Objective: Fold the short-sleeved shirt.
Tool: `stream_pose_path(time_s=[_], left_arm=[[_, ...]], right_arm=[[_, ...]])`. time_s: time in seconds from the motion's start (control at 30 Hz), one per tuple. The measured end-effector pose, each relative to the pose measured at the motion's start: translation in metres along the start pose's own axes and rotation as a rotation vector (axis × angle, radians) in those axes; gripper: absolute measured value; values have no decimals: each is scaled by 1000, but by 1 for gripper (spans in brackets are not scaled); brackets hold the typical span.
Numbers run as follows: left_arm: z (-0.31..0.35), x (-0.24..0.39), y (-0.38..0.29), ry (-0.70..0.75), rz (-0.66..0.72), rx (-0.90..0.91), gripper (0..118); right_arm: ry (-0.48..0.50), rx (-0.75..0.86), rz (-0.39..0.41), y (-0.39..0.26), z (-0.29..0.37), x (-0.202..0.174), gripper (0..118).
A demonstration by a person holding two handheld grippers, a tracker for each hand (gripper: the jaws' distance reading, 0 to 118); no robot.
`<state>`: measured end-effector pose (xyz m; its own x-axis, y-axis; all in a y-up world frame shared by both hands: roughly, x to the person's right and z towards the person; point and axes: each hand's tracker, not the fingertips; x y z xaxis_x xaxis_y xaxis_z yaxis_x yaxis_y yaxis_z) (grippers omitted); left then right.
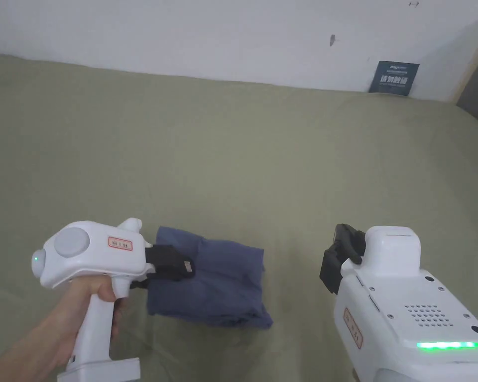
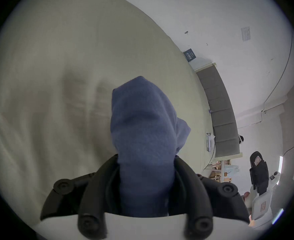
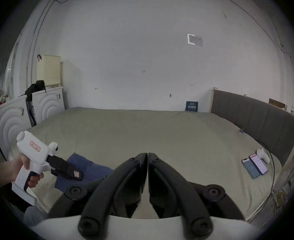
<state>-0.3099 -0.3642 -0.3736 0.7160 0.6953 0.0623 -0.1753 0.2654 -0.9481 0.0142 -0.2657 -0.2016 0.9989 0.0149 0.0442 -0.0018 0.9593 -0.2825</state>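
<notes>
Right gripper (image 1: 332, 268) up close, jaws pressed together, empty; left gripper (image 1: 176, 263) clamped on the blue shirt (image 1: 218, 288), a folded bundle on the green bed (image 1: 258, 164). Soft, light, floppy; best taken by a folded edge

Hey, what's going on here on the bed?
A person is folding a blue shirt on an olive bed sheet with two handheld tools. The shirt is already a small folded bundle. The left tool is shut on its edge; the right tool is shut on nothing, held off to the side.
</notes>
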Motion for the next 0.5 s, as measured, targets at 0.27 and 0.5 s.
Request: stream_pose_path(time_s=[0.27,0.5], left_arm=[[100,-59,21,116,17,79,37],[218,-147,56,220,79,131,37]], right_arm=[[212,14,62,11,-34,-96,8],[455,-3,63,9,-81,-232,8]])
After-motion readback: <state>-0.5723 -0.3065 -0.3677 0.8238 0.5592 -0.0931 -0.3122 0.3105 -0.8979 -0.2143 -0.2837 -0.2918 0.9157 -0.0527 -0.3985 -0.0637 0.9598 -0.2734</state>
